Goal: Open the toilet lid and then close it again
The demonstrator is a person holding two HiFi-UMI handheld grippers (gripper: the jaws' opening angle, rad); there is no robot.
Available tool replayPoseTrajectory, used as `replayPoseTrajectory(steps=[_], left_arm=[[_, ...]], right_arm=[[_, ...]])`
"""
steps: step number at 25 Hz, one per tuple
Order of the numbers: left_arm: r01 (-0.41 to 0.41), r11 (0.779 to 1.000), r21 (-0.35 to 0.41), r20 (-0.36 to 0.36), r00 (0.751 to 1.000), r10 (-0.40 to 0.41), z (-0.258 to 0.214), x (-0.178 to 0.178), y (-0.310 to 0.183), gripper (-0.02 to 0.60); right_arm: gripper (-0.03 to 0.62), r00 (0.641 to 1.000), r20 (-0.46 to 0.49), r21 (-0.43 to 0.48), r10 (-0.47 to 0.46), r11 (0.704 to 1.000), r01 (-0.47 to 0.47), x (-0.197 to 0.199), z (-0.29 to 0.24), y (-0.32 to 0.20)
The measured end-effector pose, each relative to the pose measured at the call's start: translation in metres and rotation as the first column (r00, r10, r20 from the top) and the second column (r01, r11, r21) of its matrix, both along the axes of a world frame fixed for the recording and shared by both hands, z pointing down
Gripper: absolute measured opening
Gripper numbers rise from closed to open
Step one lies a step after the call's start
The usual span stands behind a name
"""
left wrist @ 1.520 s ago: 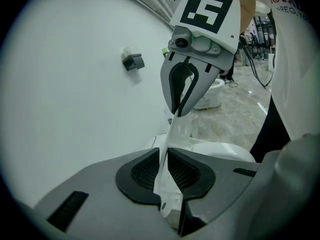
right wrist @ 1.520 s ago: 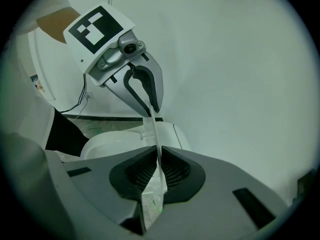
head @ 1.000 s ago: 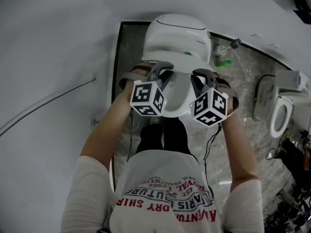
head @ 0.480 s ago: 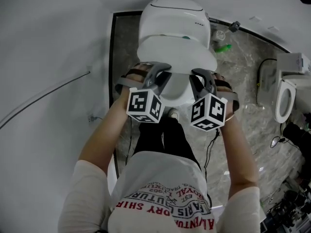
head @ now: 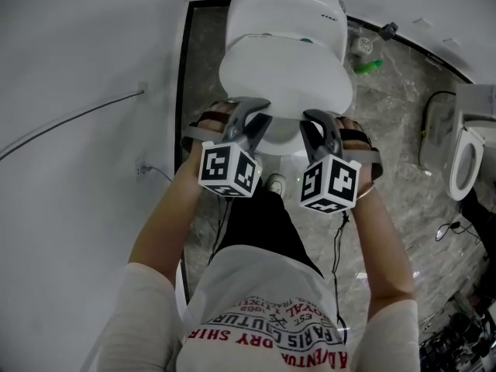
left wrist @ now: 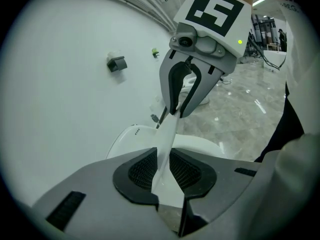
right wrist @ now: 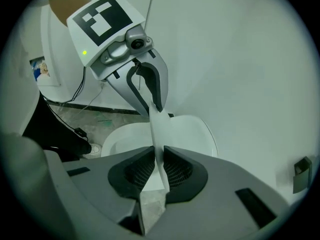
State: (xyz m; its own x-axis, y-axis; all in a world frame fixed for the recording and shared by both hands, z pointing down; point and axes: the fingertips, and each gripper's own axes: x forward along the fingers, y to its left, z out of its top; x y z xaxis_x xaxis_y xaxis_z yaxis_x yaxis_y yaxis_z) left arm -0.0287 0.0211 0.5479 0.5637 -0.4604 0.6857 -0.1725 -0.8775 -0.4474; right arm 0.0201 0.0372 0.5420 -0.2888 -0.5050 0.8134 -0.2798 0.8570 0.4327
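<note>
The toilet lid [head: 283, 76] is white and is raised off the seat, tilted, with its hinge side at the toilet body [head: 288, 6] and its front rim toward the person. Both claws grip this front rim, one beside the other, near the middle.

The left claw [head: 260, 124] has the thin edge of the lid between its two dark pads. In the left gripper view the pads lie against both faces of the lid. Its jaws have just been opening a little, but the lid is between them and they are narrow around it.

The right claw [head: 318, 126] holds the same rim just to the right. In the right gripper view its pads press on the lid from both sides, and the white seat [right wrist: 195, 134] shows below and behind the lid.

Each claw carries a cube with black and white squares, the left cube [head: 229, 169] and the right cube [head: 329, 183], and both point steeply down.

The person's bare forearms [head: 167, 223] come from a white printed shirt [head: 263, 308].

The toilet stands against a white wall [head: 77, 45] on a grey marble floor [head: 387, 122]. A small green thing [head: 369, 67] lies on the floor beside the toilet, and a second toilet [head: 469, 157] stands well apart at the right edge.
</note>
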Motion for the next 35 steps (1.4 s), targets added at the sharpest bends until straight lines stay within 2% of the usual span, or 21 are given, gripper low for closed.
replayPoseTrajectory(steps=[3, 9, 16, 24, 27, 31, 35], left_arm=[[0.036, 0.998, 0.043, -0.013, 0.999, -0.035, 0.012, 0.003, 0.01, 0.078], [0.043, 0.998, 0.048, -0.004, 0.999, -0.043, 0.045, -0.005, 0.038, 0.089], [0.028, 0.998, 0.055, 0.036, 0.999, -0.03, 0.085, -0.01, 0.071, 0.103], [0.005, 0.996, 0.085, 0.059, 0.998, -0.01, 0.137, -0.016, 0.102, 0.118], [0.0, 0.998, 0.056, 0.064, 0.998, -0.004, 0.158, -0.017, 0.111, 0.127], [0.019, 0.999, -0.044, 0.038, 0.999, -0.017, 0.184, -0.018, 0.124, 0.144], [-0.004, 0.999, -0.055, 0.076, 0.997, 0.008, 0.206, -0.019, 0.132, 0.146]], right_arm=[[0.034, 1.0, -0.002, 0.028, -0.028, 0.999, 0.029, 0.003, 0.012, 0.011], [0.035, 0.998, -0.014, 0.029, -0.061, 0.998, 0.061, -0.005, 0.045, 0.04], [0.045, 0.995, -0.034, 0.004, -0.094, 0.996, 0.094, -0.011, 0.089, 0.073], [0.052, 0.986, -0.107, 0.011, -0.126, 0.992, 0.128, -0.016, 0.14, 0.104], [0.058, 0.985, -0.117, -0.01, -0.13, 0.991, 0.13, -0.017, 0.161, 0.112], [0.061, 0.98, -0.135, -0.042, -0.143, 0.989, 0.138, -0.02, 0.19, 0.124], [0.064, 0.975, -0.15, -0.06, -0.162, 0.986, 0.155, -0.021, 0.212, 0.133]])
